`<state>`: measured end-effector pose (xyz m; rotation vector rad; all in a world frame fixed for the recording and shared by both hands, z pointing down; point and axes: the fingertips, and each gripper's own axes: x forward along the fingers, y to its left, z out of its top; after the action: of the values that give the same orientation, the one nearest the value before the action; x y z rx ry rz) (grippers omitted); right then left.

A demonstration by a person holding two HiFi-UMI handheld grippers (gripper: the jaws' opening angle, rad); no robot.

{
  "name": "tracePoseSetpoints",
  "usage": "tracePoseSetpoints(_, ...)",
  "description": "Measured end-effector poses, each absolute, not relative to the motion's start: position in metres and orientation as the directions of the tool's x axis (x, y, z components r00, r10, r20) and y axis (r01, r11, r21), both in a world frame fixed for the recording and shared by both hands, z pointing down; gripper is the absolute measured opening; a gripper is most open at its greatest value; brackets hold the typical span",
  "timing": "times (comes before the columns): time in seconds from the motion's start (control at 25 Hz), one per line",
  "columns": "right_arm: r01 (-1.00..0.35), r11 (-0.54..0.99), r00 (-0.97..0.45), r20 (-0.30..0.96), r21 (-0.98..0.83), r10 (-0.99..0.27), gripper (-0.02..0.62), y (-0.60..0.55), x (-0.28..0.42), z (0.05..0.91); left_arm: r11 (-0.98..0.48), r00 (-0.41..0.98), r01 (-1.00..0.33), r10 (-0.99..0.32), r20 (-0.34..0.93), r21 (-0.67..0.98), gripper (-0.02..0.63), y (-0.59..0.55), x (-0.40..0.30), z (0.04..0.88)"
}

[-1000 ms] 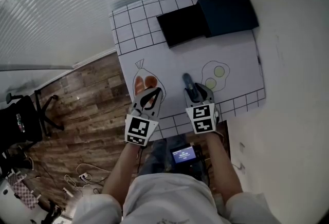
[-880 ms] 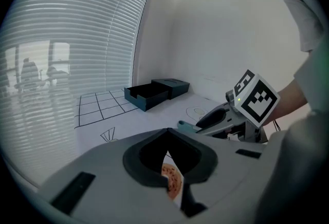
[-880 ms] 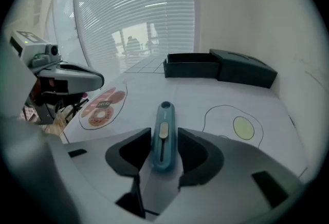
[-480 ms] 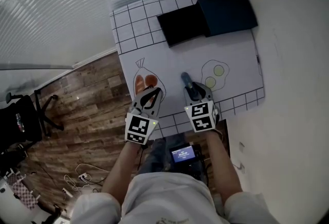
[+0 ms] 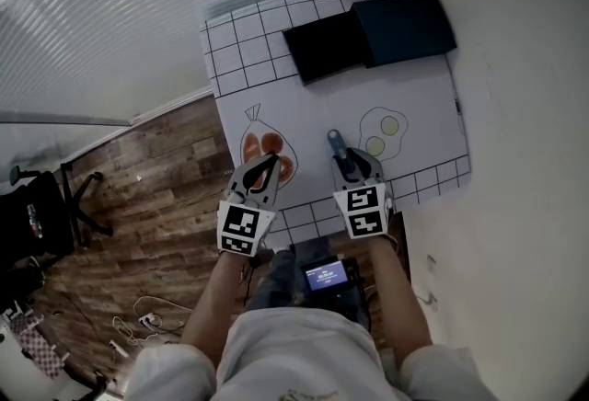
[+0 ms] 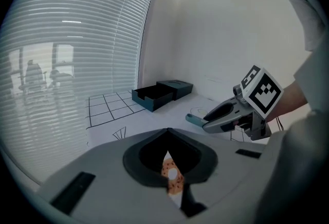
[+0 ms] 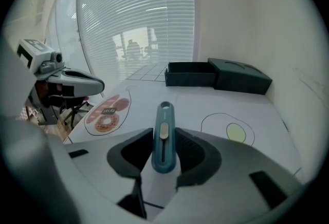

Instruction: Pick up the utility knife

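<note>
Teal plastic utility knife (image 7: 163, 135) is clamped by its handle between the right gripper's (image 5: 355, 167) jaws. It seems to rest on the white gridded worktop (image 5: 317, 105), so the lift remains. The left gripper's (image 5: 260, 171) jaws are closed, empty.

Dim, cool daylight through slatted blinds (image 5: 120, 13); bright streaks of glare on the slats. Faint, soft shadows on the white table (image 5: 317, 105). Straight lines bent toward the edges; dark rounded corners (gripper views only). Left gripper (image 6: 167, 138) and right gripper (image 7: 163, 129) blurred close up; utility knife (image 7: 164, 115) fairly sharp.
</note>
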<state>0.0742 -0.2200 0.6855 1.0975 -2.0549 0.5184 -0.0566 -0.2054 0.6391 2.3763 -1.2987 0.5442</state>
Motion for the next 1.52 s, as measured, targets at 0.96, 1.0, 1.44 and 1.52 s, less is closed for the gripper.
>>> tracePoseSetpoints(0.96, -0.881, 0.473, -0.357, 0.618, 0.027, -0.700, 0.143, -0.199, 0.089, 0.591, -0.512, 0.490, -0.857, -0.772, 0.405, 0.060, 0.008, -0.193, -0.071, 0.565)
tracePoseSetpoints(1.0, -0.880, 0.473, -0.359, 0.609, 0.031, -0.707, 0.141, -0.197, 0.088, 0.586, -0.513, 0.491, -0.856, -0.775, 0.399, 0.056, 0.008, -0.191, -0.071, 0.560)
tracePoseSetpoints(1.44, -0.896, 0.443, -0.377, 0.511, 0.009, -0.772, 0.143, -0.172, 0.082, 0.536, -0.493, 0.473, -0.870, -0.822, 0.317, 0.019, 0.008, -0.179, -0.085, 0.512)
tracePoseSetpoints(1.52, -0.900, 0.437, -0.383, 0.484, -0.002, -0.787, 0.143, -0.169, 0.080, 0.523, -0.489, 0.471, -0.872, -0.832, 0.292, 0.014, 0.008, -0.176, -0.087, 0.501)
